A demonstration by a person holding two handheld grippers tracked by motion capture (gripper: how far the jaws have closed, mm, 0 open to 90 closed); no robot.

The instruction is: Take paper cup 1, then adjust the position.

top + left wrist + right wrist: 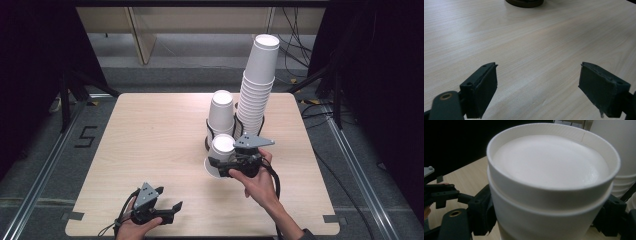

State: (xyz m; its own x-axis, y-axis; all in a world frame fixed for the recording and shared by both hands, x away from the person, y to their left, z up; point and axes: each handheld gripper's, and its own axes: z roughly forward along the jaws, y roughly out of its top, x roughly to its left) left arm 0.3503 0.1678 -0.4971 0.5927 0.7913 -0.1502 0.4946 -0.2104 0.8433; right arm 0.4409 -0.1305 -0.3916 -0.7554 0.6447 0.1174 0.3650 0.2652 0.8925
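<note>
Paper cups (549,195), nested upside down and pinched in my right gripper (227,167), could have crushed or separated, while my left gripper (167,202) sat spread, empty.

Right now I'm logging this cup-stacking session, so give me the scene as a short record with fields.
surface: wooden table
tall stack: upside-down white paper cups in a black holder, leaning right
short stack: upside-down cups in the holder's left slot
right gripper: jaws on either side of nested upside-down cups, low over the table in front of the holder
left gripper: near the table's front edge, jaws apart, nothing between them
holder: black base seen far ahead in the left gripper view
</note>
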